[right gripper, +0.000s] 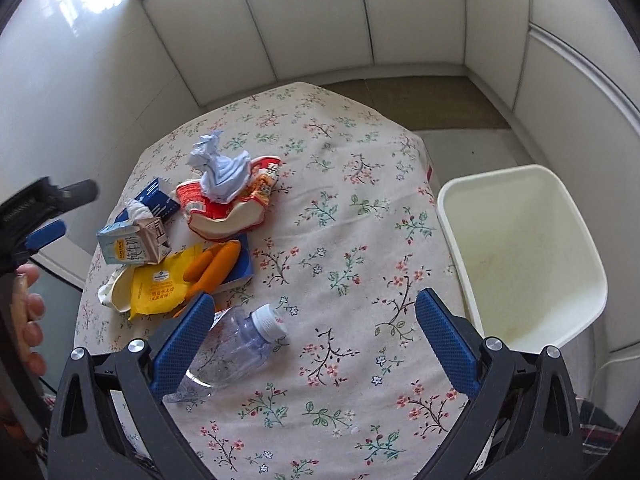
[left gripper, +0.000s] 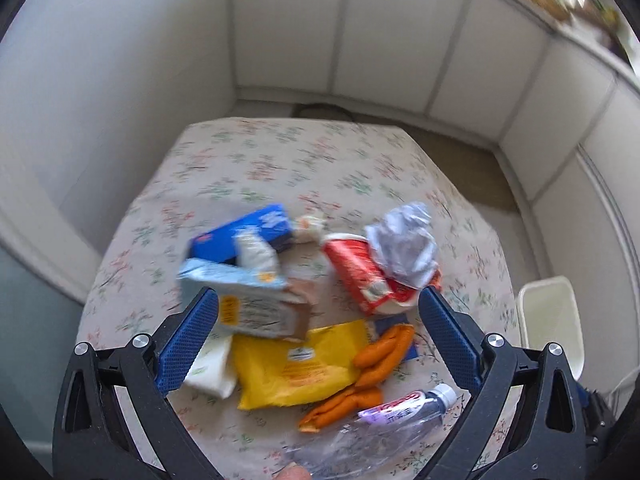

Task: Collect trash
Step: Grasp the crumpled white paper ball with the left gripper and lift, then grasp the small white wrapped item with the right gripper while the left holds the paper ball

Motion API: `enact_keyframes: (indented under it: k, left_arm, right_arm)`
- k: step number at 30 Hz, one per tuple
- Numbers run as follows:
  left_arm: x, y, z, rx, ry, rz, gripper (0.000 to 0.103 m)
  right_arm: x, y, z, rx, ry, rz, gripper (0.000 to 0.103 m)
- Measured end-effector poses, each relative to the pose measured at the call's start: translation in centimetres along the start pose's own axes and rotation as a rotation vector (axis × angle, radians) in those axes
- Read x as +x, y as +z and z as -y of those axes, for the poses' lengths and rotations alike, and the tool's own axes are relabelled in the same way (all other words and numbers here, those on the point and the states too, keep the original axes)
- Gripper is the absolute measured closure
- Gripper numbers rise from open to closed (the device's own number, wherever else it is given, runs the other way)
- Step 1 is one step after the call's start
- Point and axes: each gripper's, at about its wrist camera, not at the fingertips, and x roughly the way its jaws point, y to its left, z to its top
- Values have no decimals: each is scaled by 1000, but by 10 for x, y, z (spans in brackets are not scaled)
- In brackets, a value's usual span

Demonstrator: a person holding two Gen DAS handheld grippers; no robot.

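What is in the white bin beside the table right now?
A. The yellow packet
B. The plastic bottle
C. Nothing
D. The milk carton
C. The right wrist view shows the bin with a bare inside, while the bottle, milk carton and yellow packet all lie on the table.

Your left hand-held gripper [left gripper: 318, 322] fills the lower part of its frame, jaws spread wide, nothing between the blue pads [left gripper: 188, 344]. Your right hand-held gripper [right gripper: 312, 328] is just as wide and empty. Your left hand [right gripper: 30, 320] shows at that frame's left edge.
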Motion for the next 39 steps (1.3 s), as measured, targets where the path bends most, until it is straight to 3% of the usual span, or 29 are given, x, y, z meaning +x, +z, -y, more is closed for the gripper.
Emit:
enact_keyframes:
  k: [4,9,11,12,14,19,22,29,33,39]
  left_arm:
    - [32,12,34,-13,-46,-51,7]
    - [76,25,65,-4,-11,-80,12]
    - [92,28,67,-17,29,-111,27]
    - [105,29,65,-32,47,-147,40]
    - [114,27,58,-58,39,-183,56]
    - [98,23,45,-23,8,-91,85]
    - [77,25,29,-37,-50,-44,87]
    - [-7,28,-60,-219,-194,124,87]
    - [-39,12,-97,-236,-112,220,87]
    - [-43,-23,-135,-292,-11,267,87]
  right_arm:
    - [3,2,15,45,-6,-9,5]
    - [16,5,40,156,50,-63,5]
    - [21,5,45,198,85,-90,5]
    - [23,4,48,220,104,-105,5]
    - [29,3,52,258,142,-133,5]
    - [39,3,44,262,157,-155,6]
    - [46,0,33,229,154,-170,6]
    - [51,-2,-5,96,196,-159,6]
    - [47,21,-43,9,236,-109,6]
    - [65,72,-135,-171,287,-150,12]
